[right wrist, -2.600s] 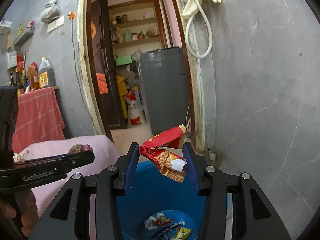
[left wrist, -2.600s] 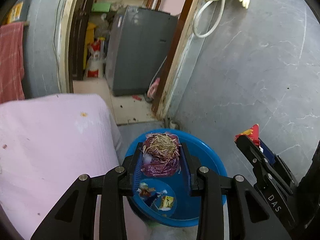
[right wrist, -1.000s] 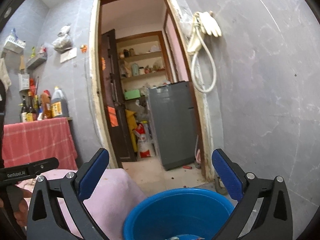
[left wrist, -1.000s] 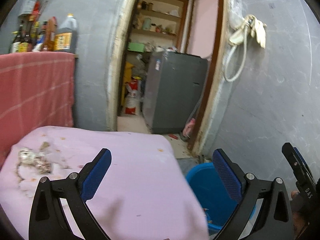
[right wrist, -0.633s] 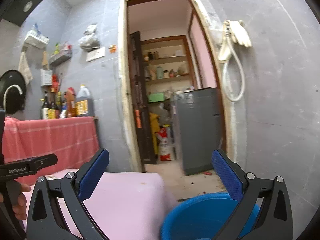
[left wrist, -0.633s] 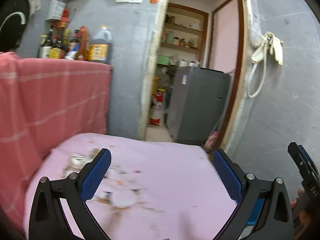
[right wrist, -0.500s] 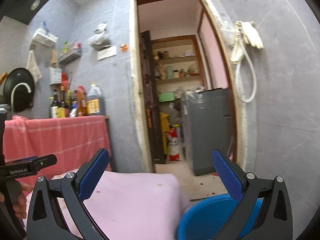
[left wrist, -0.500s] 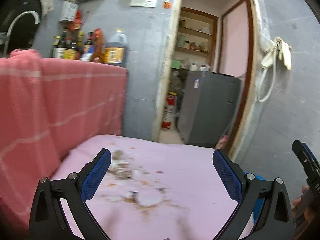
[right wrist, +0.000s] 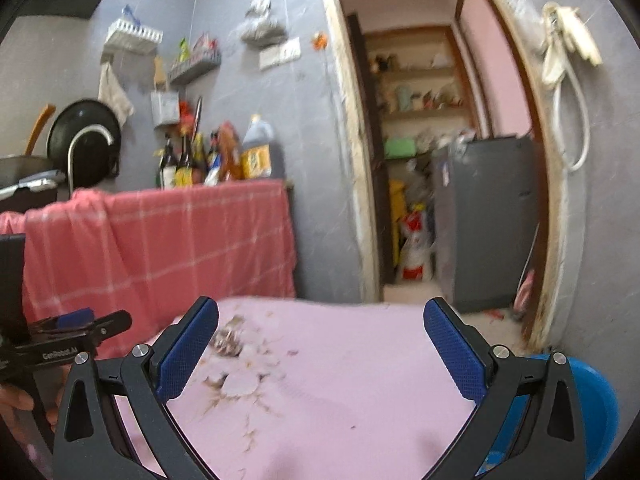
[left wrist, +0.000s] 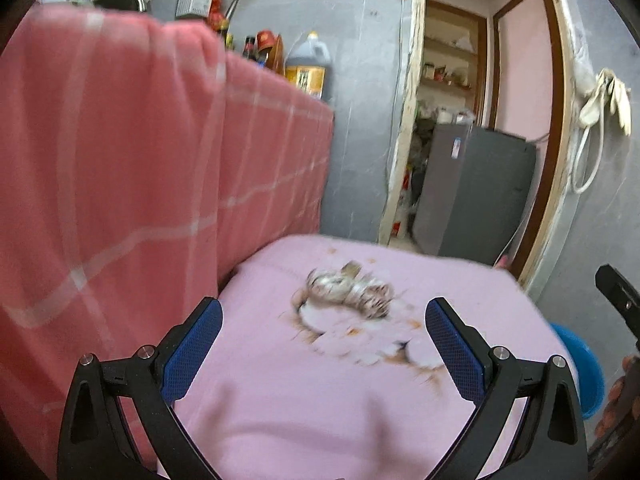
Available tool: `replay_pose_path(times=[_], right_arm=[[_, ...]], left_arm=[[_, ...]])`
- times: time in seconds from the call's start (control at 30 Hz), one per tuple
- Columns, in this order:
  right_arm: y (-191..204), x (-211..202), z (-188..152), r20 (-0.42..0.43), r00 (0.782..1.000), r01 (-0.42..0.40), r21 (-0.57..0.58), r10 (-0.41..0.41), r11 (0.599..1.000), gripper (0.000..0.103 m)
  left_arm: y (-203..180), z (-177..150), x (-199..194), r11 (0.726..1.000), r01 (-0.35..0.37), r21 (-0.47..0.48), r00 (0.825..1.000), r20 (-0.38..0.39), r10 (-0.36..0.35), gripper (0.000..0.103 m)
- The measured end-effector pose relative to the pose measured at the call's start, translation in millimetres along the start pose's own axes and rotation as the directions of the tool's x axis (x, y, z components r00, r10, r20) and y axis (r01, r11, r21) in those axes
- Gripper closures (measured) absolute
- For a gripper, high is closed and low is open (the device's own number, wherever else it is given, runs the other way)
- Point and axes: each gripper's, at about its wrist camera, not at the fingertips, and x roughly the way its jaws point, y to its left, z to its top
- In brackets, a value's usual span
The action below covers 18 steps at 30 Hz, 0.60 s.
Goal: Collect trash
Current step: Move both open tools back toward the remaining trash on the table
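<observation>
Two wide-spread claws (left wrist: 324,344) (right wrist: 322,344) above table edge (right wrist: 320,304)

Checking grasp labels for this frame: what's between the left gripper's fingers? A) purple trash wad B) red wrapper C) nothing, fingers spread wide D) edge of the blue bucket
C: the left gripper is wide open and empty, over the pink cloth, with the scattered scraps lying ahead of it.

- We find the scraps (left wrist: 346,292) lying on the table (left wrist: 320,408), ahead of the left gripper (left wrist: 322,346) and between its spread fingers.
- The cloth (left wrist: 120,184) hangs left of the table; bottles (right wrist: 216,158) stand on the counter above it.
- The bucket (right wrist: 592,408) sits right of the table, below its edge.
- The doorway (right wrist: 432,160) lies behind, with the cabinet (right wrist: 486,224) inside it.
- The right gripper (right wrist: 320,356) hovers over the table's near part, left gripper at its left.
</observation>
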Motion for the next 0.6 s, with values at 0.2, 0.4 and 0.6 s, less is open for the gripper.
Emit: replay_pose_path(times=[0.2,0.4,0.6], right_arm=[[-5.5,31.1,-11.9,-0.131,0.991,-0.001,0.012,0.003,1.000,0.000],[-10.6,66.8,-16.5,-0.250,0.967,-0.039,0.017,0.042,0.999,0.000],[-1.9,111.7,-17.9,-0.367,0.923,-0.118,0.028,0.120,0.993,0.009]], left_arm=[[12.8,-5.5,21.6,1.000,-0.019,-0.001,0.998,-0.067,0.019,0.003],[26.3,-7.5,37.6,0.998,-0.050,-0.028,0.991,-0.127,0.046,0.003],[30.8,-12.9,47.5,0.996,-0.083,-0.024,0.977,-0.198,0.076,0.003]])
